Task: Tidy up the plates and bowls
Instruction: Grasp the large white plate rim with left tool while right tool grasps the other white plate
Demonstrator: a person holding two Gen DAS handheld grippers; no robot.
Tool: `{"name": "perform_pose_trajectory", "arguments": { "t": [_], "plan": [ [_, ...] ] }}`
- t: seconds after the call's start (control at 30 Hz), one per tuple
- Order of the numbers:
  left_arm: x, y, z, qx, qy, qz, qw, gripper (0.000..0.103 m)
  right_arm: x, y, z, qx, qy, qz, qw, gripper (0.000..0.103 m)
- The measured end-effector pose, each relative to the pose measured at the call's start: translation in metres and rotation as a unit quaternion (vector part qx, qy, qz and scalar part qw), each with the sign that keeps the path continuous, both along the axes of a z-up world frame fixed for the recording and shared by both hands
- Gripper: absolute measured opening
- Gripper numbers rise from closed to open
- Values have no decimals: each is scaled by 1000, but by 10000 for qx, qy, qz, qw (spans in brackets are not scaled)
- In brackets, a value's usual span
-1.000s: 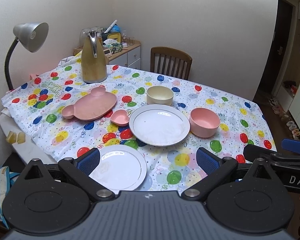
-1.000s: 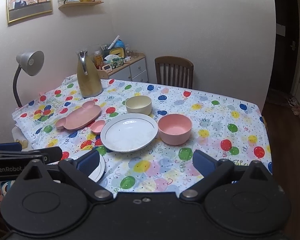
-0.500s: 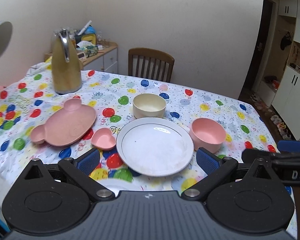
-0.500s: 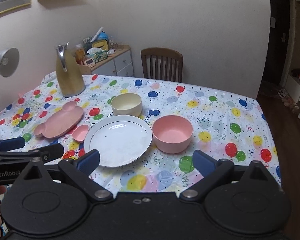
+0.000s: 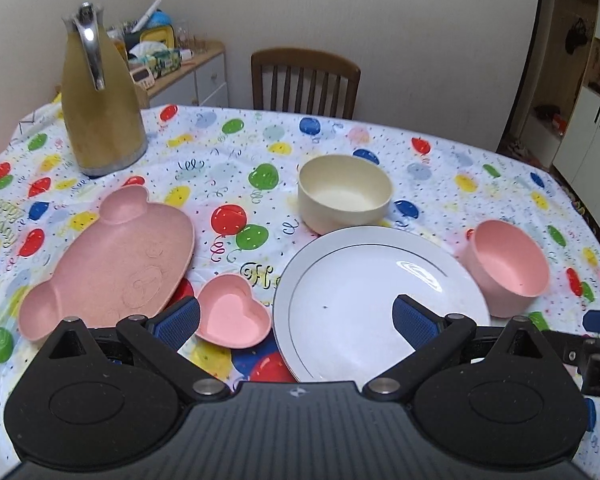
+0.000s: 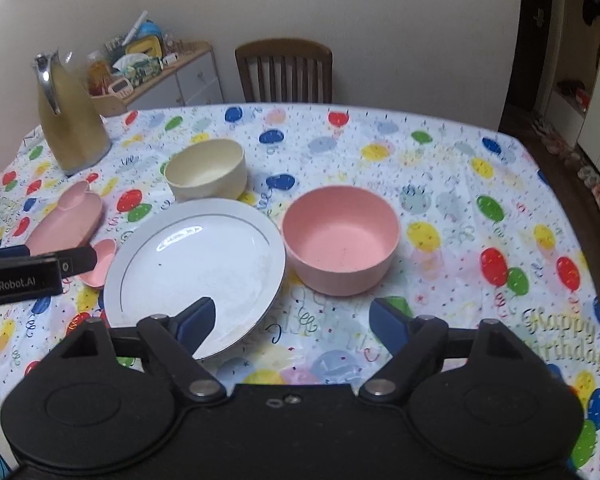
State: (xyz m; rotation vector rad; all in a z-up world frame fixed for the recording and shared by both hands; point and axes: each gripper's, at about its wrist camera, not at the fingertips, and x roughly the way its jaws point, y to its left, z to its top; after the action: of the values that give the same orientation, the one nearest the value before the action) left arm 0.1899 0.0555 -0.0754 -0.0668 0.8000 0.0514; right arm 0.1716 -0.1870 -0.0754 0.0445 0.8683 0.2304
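A large white plate [image 5: 376, 292] [image 6: 196, 264] lies mid-table. A cream bowl [image 5: 345, 194] [image 6: 206, 170] stands behind it and a pink bowl [image 5: 508, 266] [image 6: 340, 238] to its right. A pink bear-shaped plate [image 5: 116, 260] [image 6: 66, 222] and a small pink heart dish [image 5: 234, 314] [image 6: 102, 262] lie to its left. My left gripper [image 5: 296, 322] is open and empty, above the heart dish and the white plate. My right gripper [image 6: 292, 322] is open and empty, low over the plate's near edge and in front of the pink bowl.
A tall yellow jug [image 5: 100, 96] [image 6: 70, 116] stands at the table's back left. A wooden chair [image 5: 305, 80] sits behind the table, with a cluttered cabinet [image 5: 180, 68] by the wall. A balloon-print cloth [image 6: 440, 184] covers the table.
Both grippers have moved forward and lower over the table, so the dishes look larger. The small white plate at the front edge and the lamp have dropped out of view.
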Motion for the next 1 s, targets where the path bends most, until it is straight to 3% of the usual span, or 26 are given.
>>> {"name": "perform_pose_trajectory", "arguments": {
  "t": [0.27,0.43,0.57,0.67,0.8,1.0],
  "plan": [
    [58,11,-25,25,285,-188,9994,102,32,21,-29,-30,393,-70,9992,74],
    [79,19,-35,-136,351,-161,9992,96,50,24,-45,86,756,-215,9969,61],
    [90,22,-45,-187,507,-185,9984,79,58,24,-53,217,972,-320,9945,55],
    [96,26,-50,-285,607,-120,9977,76,59,24,-55,275,1031,-332,9937,50],
    [103,27,-54,-380,754,-196,9962,53,62,24,-57,418,1117,-360,9922,38],
    [108,24,-61,-607,953,-454,9926,34,66,22,-63,562,1306,-357,9892,25]
  ]
}}
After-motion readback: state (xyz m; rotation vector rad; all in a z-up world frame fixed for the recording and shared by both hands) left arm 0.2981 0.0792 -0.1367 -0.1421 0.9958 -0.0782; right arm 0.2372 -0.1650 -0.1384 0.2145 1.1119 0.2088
